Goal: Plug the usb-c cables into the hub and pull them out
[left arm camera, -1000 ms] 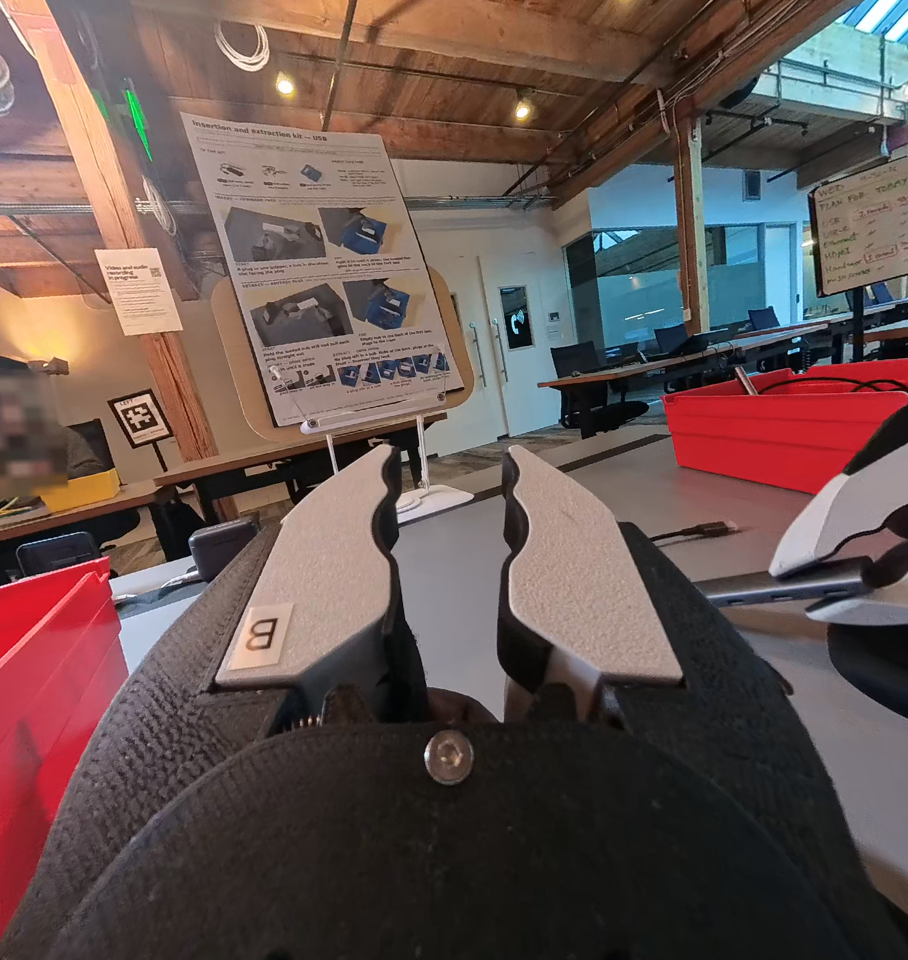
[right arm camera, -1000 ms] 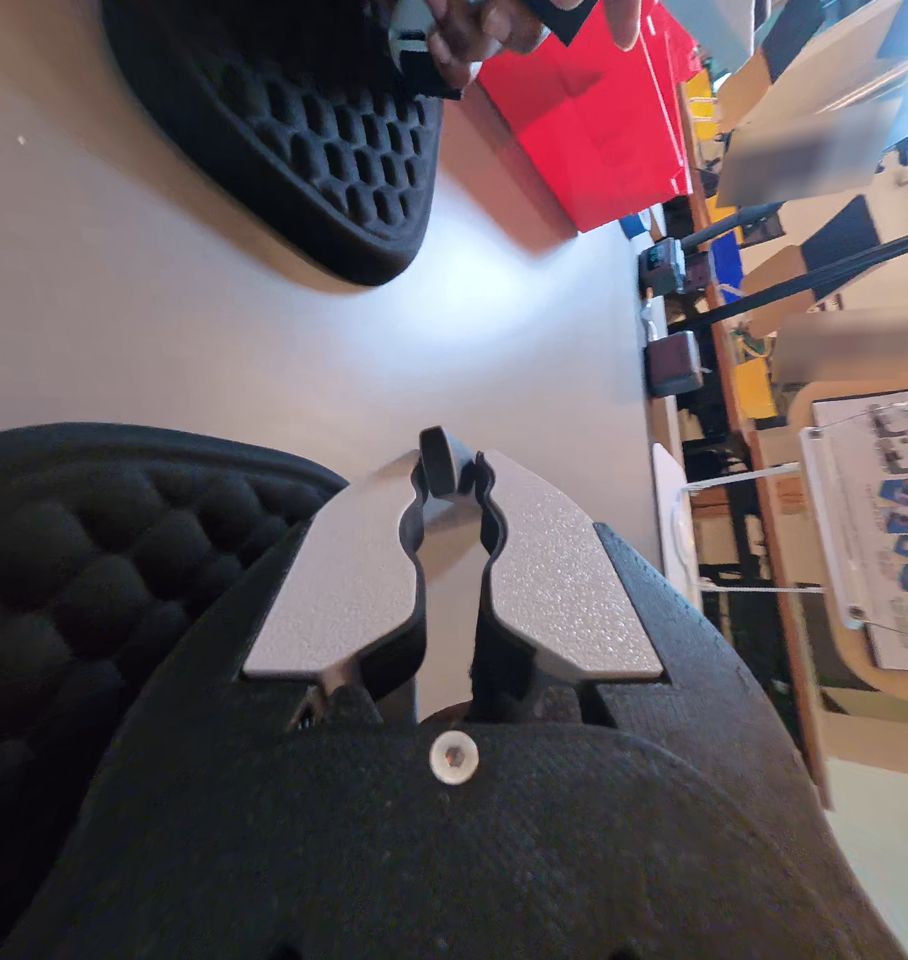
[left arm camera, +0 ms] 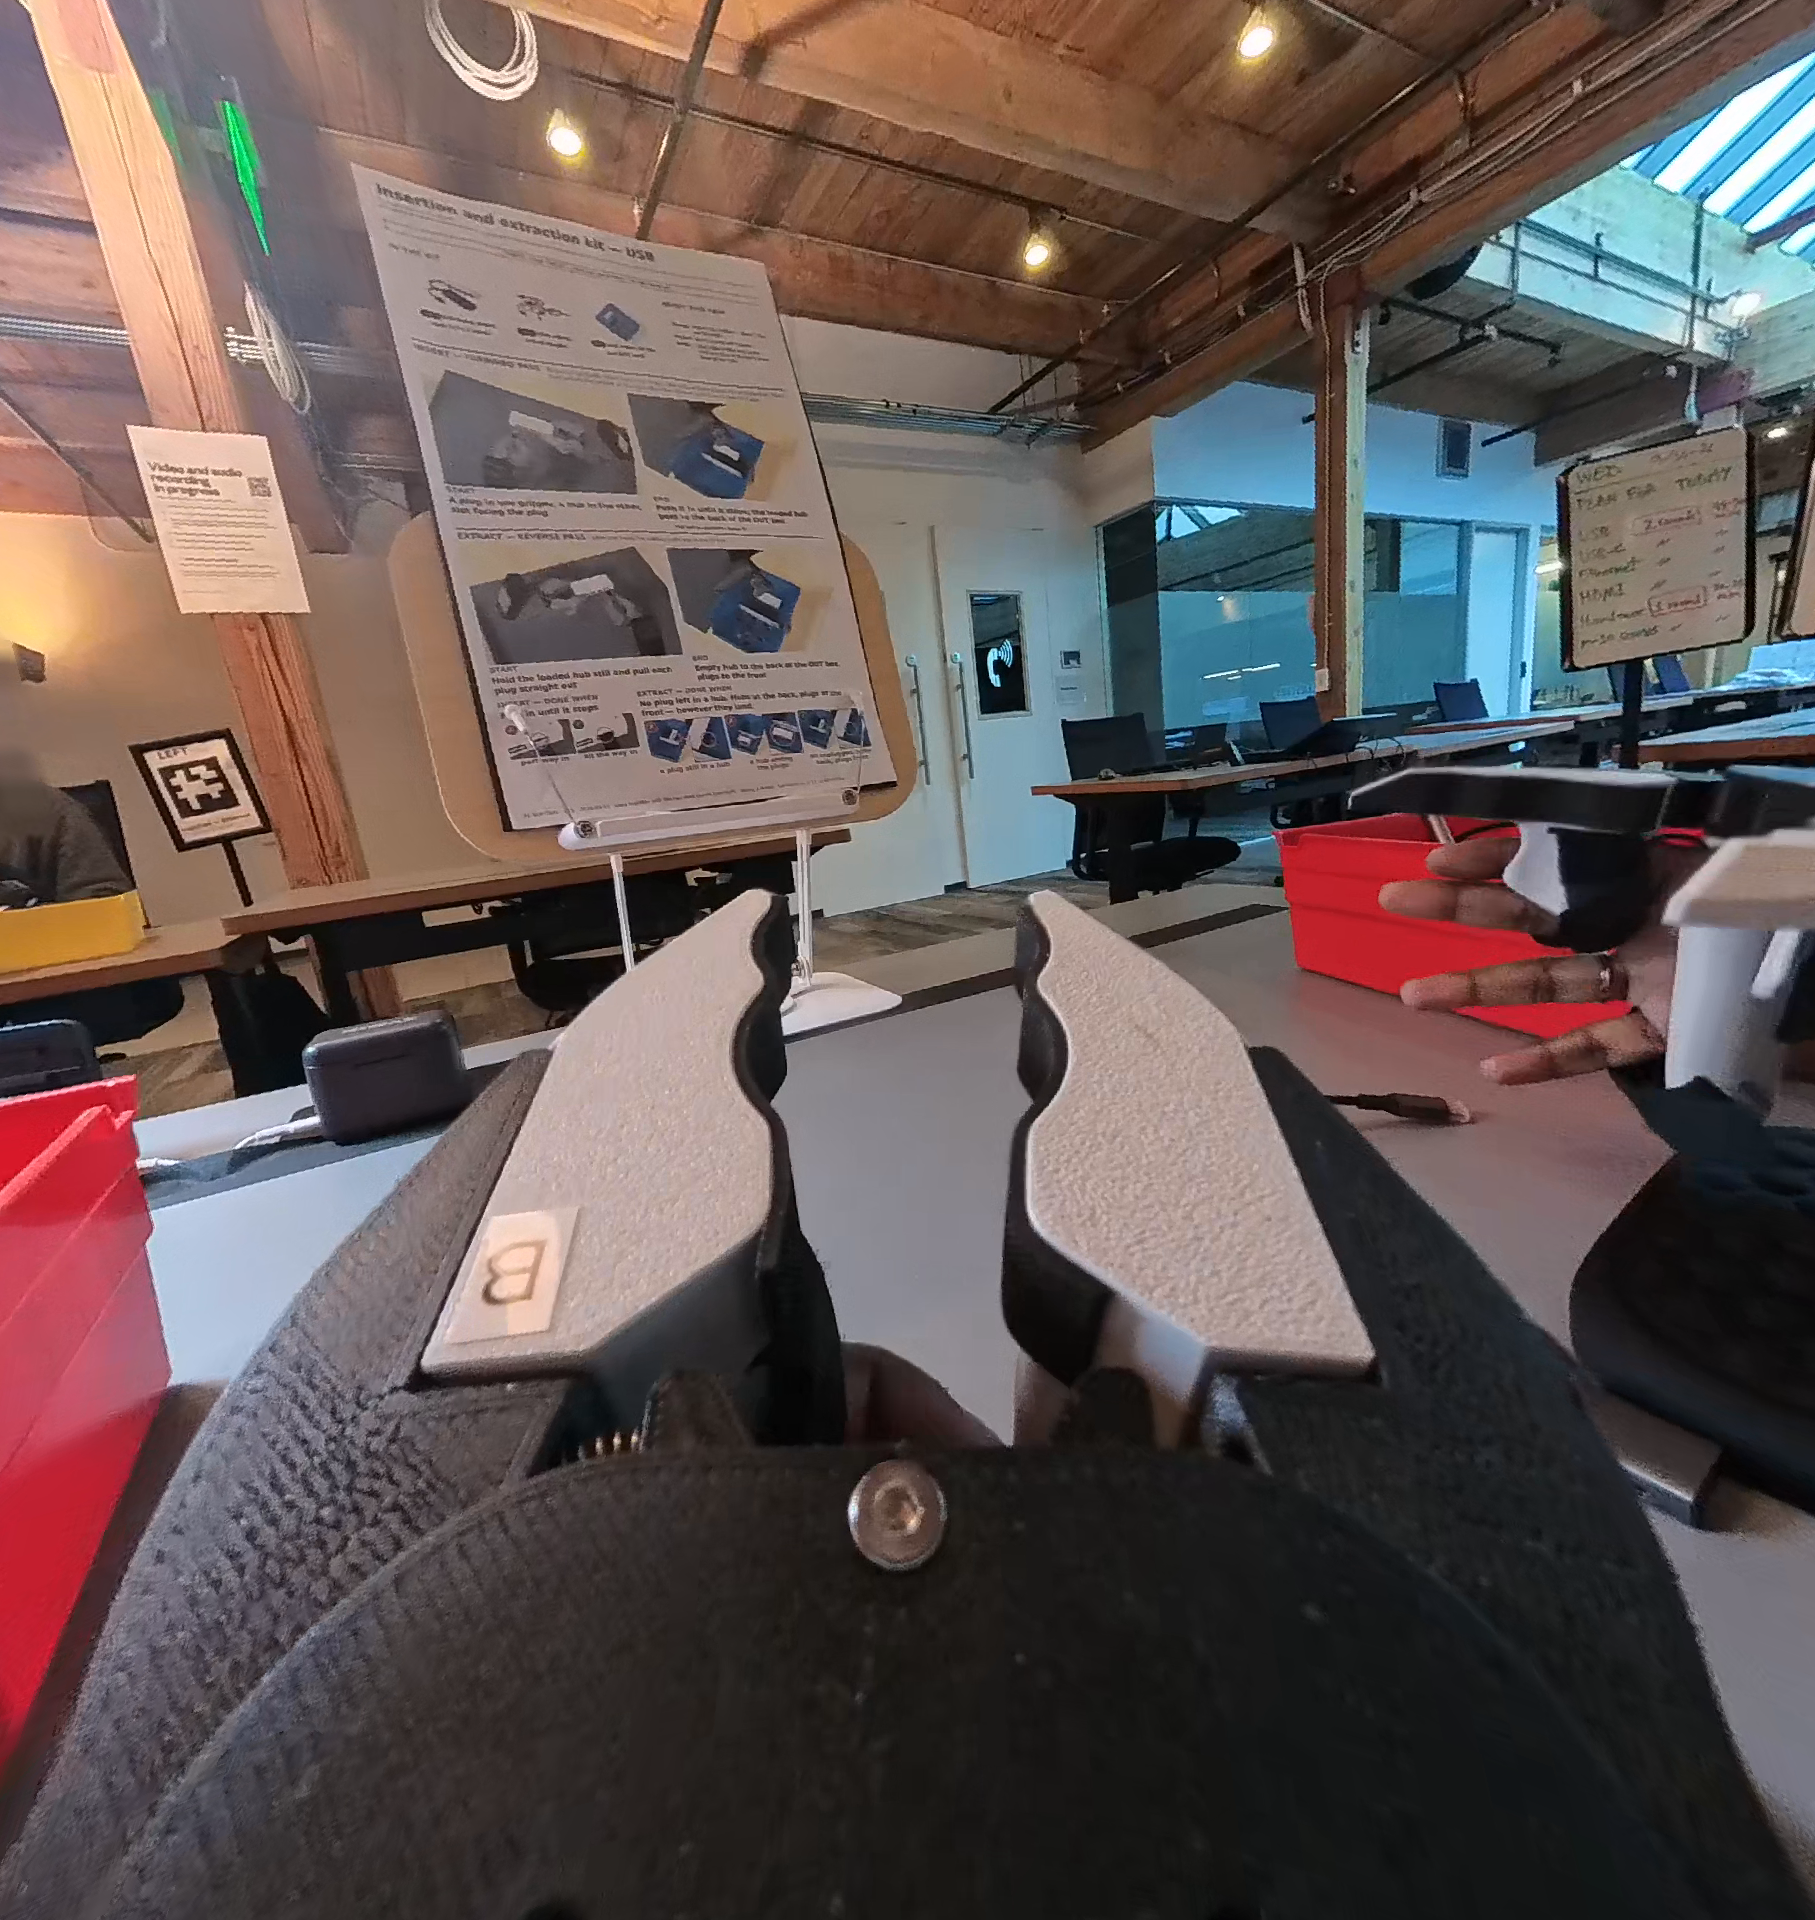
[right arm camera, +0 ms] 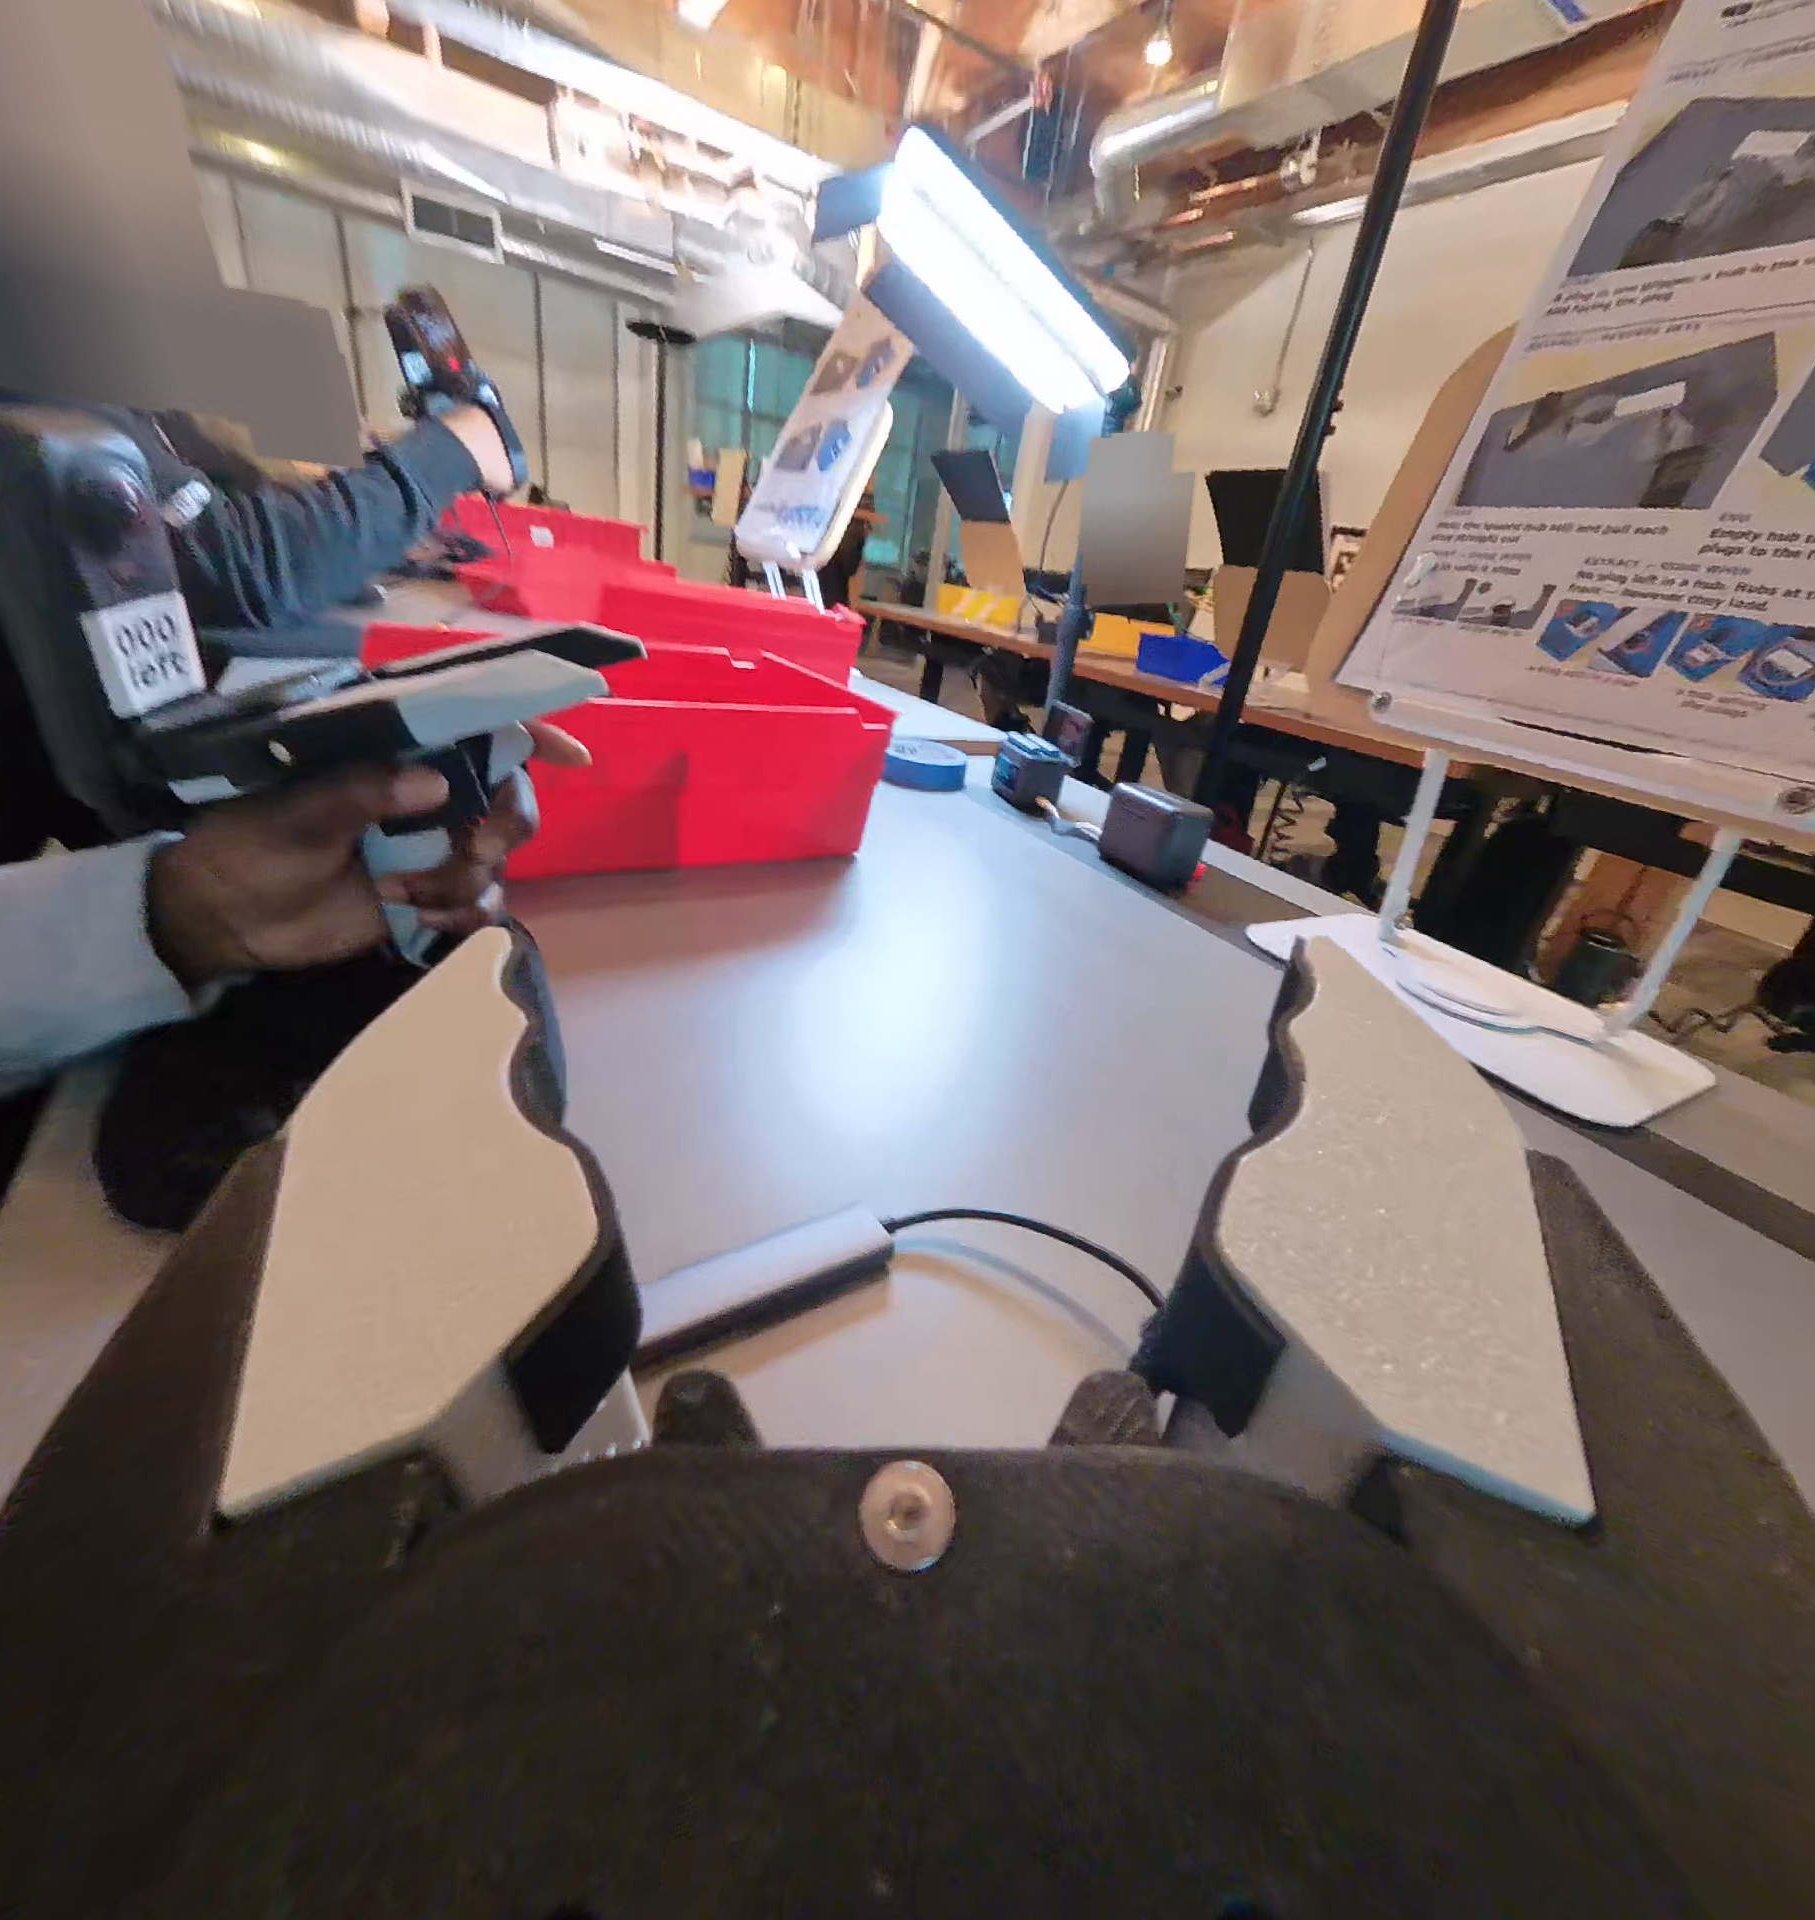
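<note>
Bare table [right arm camera: 986,1039] beyond red bin [right arm camera: 695,779]

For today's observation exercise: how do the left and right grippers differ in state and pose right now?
The right gripper is opened wide; the left gripper shows a narrower gap. The right gripper has the grey hub lying on the table between its fingers; the left gripper has nothing between them. Both hold nothing.

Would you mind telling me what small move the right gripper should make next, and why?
Probably lower the right gripper and shut it on the hub: its jaws are wide open and empty, with the hub lying on the table between them.
</note>
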### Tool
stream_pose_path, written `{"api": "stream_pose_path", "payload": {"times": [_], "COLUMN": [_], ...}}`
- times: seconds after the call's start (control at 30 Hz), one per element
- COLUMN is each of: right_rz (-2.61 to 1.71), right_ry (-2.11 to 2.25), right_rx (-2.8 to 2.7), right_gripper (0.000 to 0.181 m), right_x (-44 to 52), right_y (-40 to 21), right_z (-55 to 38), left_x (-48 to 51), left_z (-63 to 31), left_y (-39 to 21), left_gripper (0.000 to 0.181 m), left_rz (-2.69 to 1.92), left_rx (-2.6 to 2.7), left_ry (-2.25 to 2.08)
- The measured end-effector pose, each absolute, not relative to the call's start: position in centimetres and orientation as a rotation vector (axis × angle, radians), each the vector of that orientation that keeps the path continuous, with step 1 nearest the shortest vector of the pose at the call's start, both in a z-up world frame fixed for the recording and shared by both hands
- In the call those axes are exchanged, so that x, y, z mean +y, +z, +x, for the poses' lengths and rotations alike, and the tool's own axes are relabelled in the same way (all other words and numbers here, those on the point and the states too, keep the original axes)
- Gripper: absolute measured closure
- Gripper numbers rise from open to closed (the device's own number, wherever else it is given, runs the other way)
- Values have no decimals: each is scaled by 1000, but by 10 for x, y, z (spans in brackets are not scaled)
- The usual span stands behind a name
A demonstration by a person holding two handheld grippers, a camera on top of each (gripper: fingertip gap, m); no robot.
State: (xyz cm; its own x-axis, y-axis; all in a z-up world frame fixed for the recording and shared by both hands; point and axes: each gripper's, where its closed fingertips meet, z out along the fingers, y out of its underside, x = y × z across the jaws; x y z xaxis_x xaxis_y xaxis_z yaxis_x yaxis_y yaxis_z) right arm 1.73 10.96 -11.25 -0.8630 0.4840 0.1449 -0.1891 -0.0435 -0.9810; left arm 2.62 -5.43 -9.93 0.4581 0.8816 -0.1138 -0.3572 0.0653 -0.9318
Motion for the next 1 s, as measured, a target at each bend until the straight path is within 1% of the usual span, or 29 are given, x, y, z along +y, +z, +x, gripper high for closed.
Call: {"api": "stream_pose_path", "payload": {"times": [0.13, 0.23, 0.27, 0.33, 0.43, 0.57, 0.63, 0.77, 0.87, 1.0], "right_rz": [-390, -445, -456, -453, -418, -378, -377, -391, -399, -388], "right_ry": [1924, 1965, 1971, 1962, 1936, 1912, 1909, 1918, 1916, 1899], "right_rx": [-1799, -1774, -1771, -1773, -1794, -1810, -1815, -1811, -1812, -1822], "right_gripper": [46, 48, 49, 51, 49, 49, 49, 52, 54, 56], "right_x": [114, 117, 118, 118, 114, 110, 110, 110, 111, 109], "right_y": [-118, -117, -117, -117, -119, -121, -121, -121, -122, -124], "right_z": [7, 3, 2, 2, 5, 9, 9, 7, 6, 6], "left_x": [-51, -41, -44, -64, -125, -244, -279, -321, -331, -322], "left_z": [30, 46, 50, 55, 61, 63, 63, 56, 55, 51], "left_y": [-100, -95, -90, -79, -74, -106, -131, -181, -213, -225], "left_gripper": [134, 132, 128, 127, 124, 124, 124, 126, 133, 143], "left_rz": [-1161, -1239, -1287, -1362, -1473, -1550, -1593, -1763, -1861, -1940], "left_rx": [-583, -530, -532, -611, -865, -1372, -1541, -1761, -1889, -1902], "left_ry": [956, 774, 726, 680, 675, 781, 724, 652, 514, 424]}}
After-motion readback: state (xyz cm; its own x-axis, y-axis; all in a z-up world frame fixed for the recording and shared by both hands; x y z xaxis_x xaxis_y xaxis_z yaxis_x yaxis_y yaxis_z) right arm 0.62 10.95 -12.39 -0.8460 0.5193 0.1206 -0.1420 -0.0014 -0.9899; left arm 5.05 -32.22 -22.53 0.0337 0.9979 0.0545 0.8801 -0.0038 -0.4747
